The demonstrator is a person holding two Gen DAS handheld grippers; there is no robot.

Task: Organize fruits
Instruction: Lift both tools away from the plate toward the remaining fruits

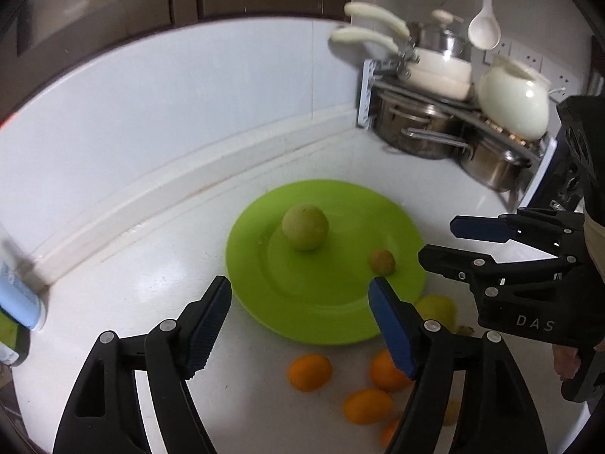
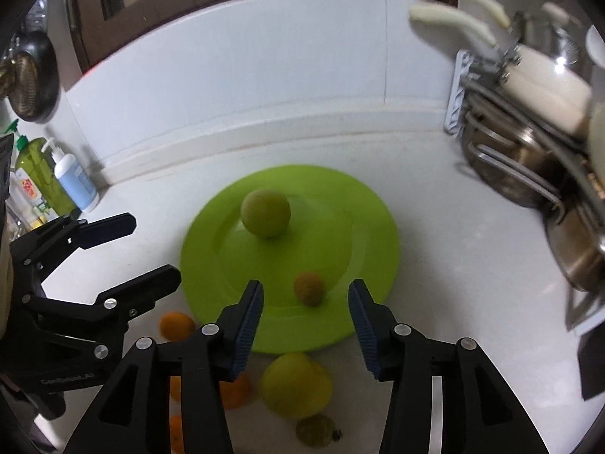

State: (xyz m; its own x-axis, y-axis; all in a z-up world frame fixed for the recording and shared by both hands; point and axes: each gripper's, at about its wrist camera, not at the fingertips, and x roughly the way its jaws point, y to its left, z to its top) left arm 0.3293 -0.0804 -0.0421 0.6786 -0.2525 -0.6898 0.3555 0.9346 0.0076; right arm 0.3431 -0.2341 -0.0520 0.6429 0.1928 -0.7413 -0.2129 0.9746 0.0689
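Left gripper (image 1: 300, 314) wide open, empty. Right gripper (image 2: 305, 317) part open, empty. Green fruit (image 1: 304, 227) and small brown fruit (image 1: 382, 261) on plate (image 1: 332, 317). Oranges (image 1: 310, 372), yellow fruit (image 2: 297, 386) on tabletop (image 1: 151, 265) beside plate.

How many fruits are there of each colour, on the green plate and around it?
Orange fruits: 4
Green fruit: 1
Yellow fruit: 1
Small brownish fruits: 2
Total: 8

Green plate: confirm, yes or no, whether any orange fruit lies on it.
No: the green plate holds only a round green fruit and a small brownish fruit.
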